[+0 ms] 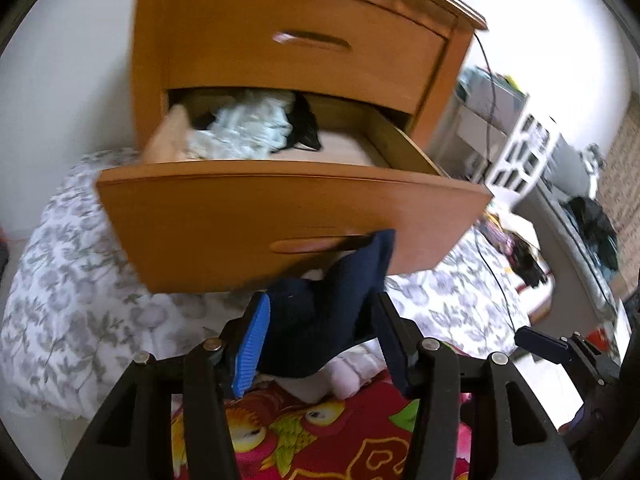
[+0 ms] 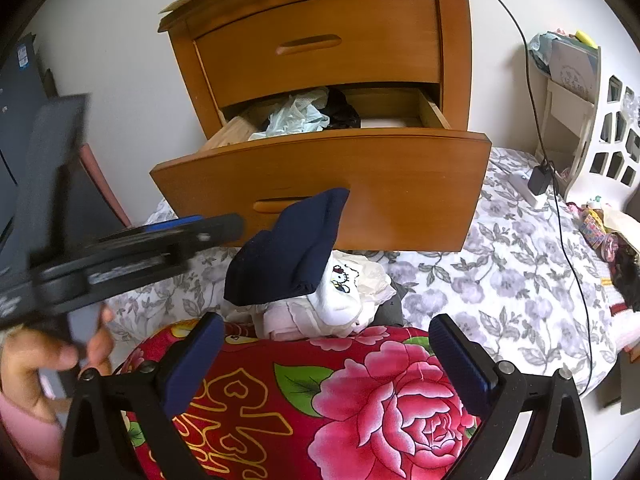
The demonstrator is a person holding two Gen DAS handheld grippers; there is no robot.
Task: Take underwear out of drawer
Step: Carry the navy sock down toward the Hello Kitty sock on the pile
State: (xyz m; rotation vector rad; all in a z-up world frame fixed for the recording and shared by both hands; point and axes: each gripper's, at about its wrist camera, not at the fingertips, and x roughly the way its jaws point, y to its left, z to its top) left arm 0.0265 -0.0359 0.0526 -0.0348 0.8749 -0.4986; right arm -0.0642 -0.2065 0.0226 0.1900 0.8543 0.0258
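A wooden two-drawer nightstand [image 2: 320, 40] stands against the wall, its lower drawer [image 2: 320, 184] pulled out over the floral-print bedsheet [image 2: 500, 260]. Inside the drawer, pale crumpled garments [image 2: 296, 116] lie left of a black garment [image 2: 340, 114]. In front of the drawer, a navy blue underwear piece [image 2: 288, 252] sits above a pile of white and pink clothes [image 2: 336, 304], which rests at the far edge of a red floral blanket [image 2: 360, 400]. The left hand-held gripper [image 1: 320, 344] flanks the navy piece; the right hand-held gripper [image 2: 332, 360] is over the blanket. A white cut-out headboard [image 2: 612, 140] stands to the right.
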